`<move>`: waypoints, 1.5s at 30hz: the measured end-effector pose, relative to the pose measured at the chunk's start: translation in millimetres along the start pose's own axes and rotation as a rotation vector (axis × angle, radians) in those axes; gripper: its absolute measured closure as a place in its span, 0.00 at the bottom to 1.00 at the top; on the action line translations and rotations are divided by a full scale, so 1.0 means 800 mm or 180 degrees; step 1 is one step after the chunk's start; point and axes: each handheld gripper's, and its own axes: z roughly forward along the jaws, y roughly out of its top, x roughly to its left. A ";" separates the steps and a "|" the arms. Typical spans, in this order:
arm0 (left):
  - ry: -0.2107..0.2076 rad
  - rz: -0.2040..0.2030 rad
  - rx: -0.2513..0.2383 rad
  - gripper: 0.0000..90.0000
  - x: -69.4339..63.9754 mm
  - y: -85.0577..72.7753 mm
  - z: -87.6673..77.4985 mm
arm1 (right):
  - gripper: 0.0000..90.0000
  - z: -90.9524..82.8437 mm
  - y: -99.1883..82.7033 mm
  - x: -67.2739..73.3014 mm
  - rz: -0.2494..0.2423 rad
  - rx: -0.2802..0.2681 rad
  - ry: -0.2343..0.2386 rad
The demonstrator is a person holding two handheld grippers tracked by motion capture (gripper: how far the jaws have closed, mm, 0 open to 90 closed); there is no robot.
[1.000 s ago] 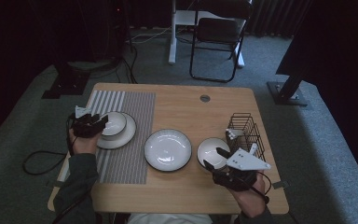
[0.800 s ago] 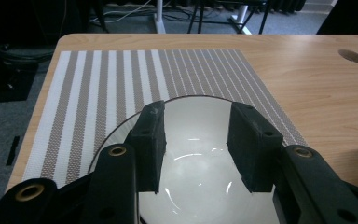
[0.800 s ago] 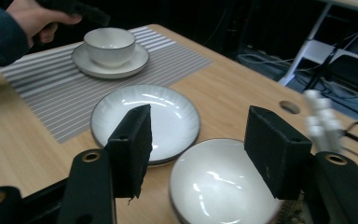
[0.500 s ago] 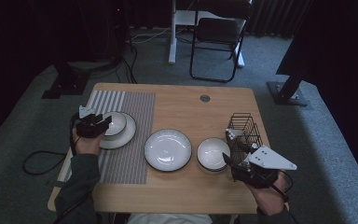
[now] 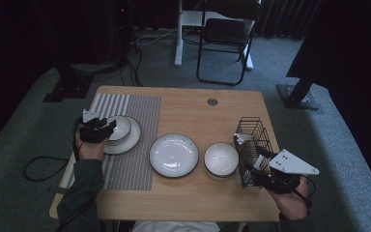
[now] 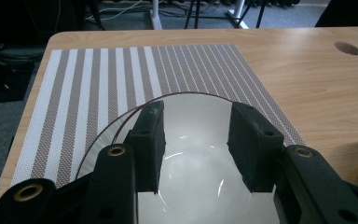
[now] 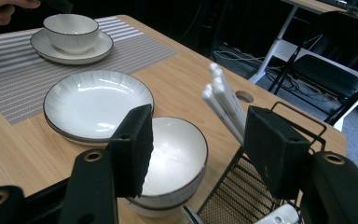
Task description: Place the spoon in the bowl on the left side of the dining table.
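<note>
Right gripper point(image 5: 257, 166) is wide open with nothing in it, right by the black wire basket point(image 5: 254, 152) holding white-handled utensils point(image 7: 223, 100). To do it well, I'd come in along one handle and pinch only that. Left gripper point(image 5: 107, 128) hangs open over the small white bowl point(image 7: 71, 31) on its saucer point(image 7: 72, 49), far left of the basket. Count: two bowls, one saucer, one big plate point(image 5: 173, 154), three handles or so.

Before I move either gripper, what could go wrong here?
1. The open left gripper straddles the small white bowl stacked on a white saucer; a careless lift could drag or tip the stack.
2. The open right gripper sits close to the black wire basket holding white utensils; it could snag the wire.
</note>
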 end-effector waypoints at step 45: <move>0.0005 -0.0028 -0.0045 0.63 0.002 -0.003 -0.004 | 0.80 0.013 -0.065 -0.027 0.0110 0.0218 0.0121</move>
